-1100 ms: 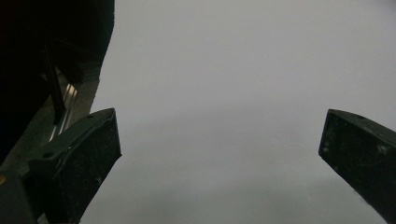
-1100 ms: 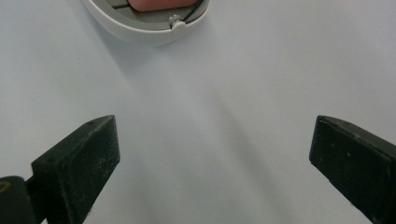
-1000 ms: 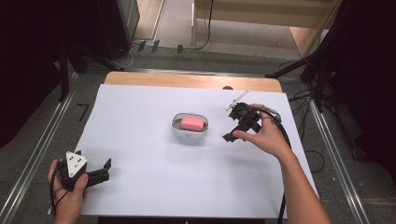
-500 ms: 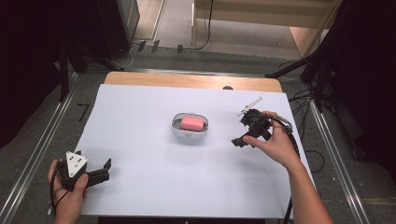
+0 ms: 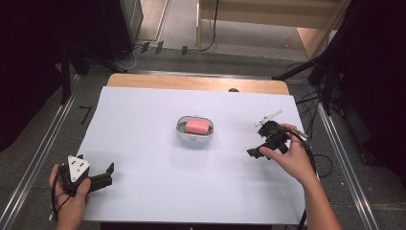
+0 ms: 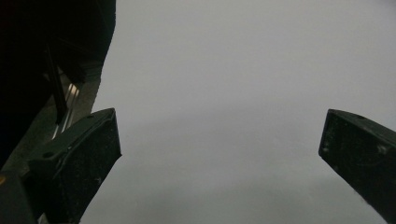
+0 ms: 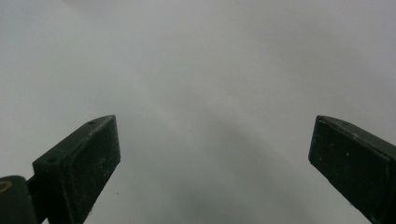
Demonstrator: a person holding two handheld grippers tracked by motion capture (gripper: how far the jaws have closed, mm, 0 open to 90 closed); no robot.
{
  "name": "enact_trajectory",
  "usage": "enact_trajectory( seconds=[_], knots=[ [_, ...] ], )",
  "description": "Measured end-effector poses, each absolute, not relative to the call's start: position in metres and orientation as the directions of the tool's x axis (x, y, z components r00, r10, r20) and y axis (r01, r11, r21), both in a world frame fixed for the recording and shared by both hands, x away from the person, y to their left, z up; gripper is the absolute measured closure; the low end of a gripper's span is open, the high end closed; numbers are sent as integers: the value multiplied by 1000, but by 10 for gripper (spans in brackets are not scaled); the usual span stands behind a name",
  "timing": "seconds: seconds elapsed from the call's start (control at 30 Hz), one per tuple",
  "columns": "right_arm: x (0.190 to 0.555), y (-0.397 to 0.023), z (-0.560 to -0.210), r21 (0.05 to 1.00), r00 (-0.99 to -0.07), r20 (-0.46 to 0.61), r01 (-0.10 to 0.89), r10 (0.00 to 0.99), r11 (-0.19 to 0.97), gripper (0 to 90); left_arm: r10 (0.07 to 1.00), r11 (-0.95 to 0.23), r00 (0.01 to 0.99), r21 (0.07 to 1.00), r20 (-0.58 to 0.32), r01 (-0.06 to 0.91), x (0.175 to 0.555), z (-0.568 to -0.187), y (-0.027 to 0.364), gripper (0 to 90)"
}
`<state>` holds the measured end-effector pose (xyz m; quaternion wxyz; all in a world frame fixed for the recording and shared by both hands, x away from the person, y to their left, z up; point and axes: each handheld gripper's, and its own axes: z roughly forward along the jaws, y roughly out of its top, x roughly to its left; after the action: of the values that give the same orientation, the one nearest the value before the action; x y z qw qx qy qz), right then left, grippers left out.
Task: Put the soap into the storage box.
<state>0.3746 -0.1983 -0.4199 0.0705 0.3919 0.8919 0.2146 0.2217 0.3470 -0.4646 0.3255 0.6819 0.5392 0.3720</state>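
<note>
A pink soap bar (image 5: pixel 197 126) lies in a small white oval dish (image 5: pixel 209 135) at the middle of the white table. My right gripper (image 5: pixel 254 152) is held low over the table to the right of the dish, a hand's width from it, jaws wide apart with nothing between them (image 7: pixel 212 154). My left gripper (image 5: pixel 111 172), with its grey three-cornered plate on top, rests near the front left corner. It stands open and empty over bare white surface (image 6: pixel 219 149).
The white sheet (image 5: pixel 143 115) covers most of the table; a strip of bare wood (image 5: pixel 191 82) shows at the far edge. Metal rails (image 5: pixel 43 143) run along both sides. Cables (image 5: pixel 316 158) trail off the right edge. Dark curtains stand left and right.
My right gripper has drawn back to the right and toward the front, away from the soap dish. The left gripper has stayed where it was.
</note>
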Motion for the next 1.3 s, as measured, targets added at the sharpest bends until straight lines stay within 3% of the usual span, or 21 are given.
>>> enact_trajectory(
  seconds=[0.8,1.3],
  knots=[
    [323,-257,-447,557,-533,92,728,841,400,45,976,-213,142,842,163,497,222,-465,346,0],
    [290,-274,-467,636,-454,90,711,887,299,55,977,-212,139,841,163,497,222,-465,347,0]
  ],
)
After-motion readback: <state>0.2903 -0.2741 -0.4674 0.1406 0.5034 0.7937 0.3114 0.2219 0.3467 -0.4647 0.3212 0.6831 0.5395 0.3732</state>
